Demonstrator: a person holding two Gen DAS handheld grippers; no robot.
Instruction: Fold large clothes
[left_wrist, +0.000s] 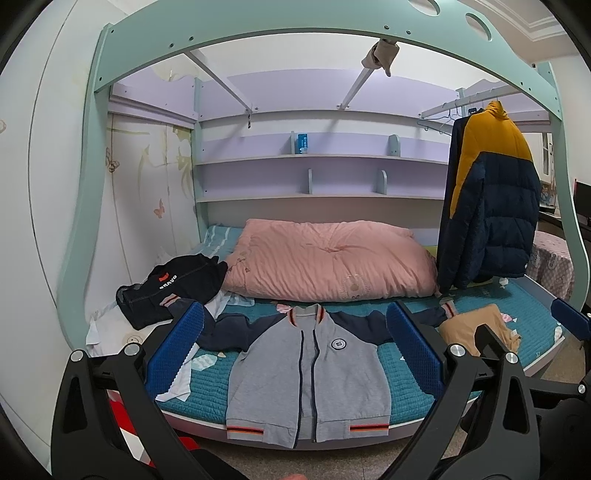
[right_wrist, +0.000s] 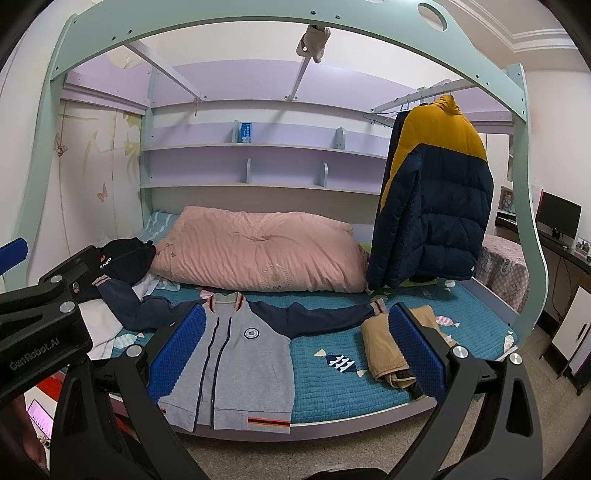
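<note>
A grey zip jacket with navy sleeves (left_wrist: 308, 373) lies spread flat, front up, on the teal quilted bed (left_wrist: 402, 373); its hem reaches the bed's front edge. It also shows in the right wrist view (right_wrist: 236, 369). My left gripper (left_wrist: 295, 354) is open and empty, held in front of the bed above the jacket. My right gripper (right_wrist: 295, 350) is open and empty, to the right of the jacket's body. The right gripper's blue tip shows at the edge of the left wrist view (left_wrist: 570, 319).
A folded tan garment (right_wrist: 388, 350) lies on the bed's right. A dark garment pile (left_wrist: 173, 288) and white cloth (left_wrist: 110, 328) lie at the left. A pink duvet (left_wrist: 328, 262) lies behind. A yellow-navy puffer jacket (left_wrist: 491, 206) hangs at the right. The bunk frame (left_wrist: 258, 33) arches overhead.
</note>
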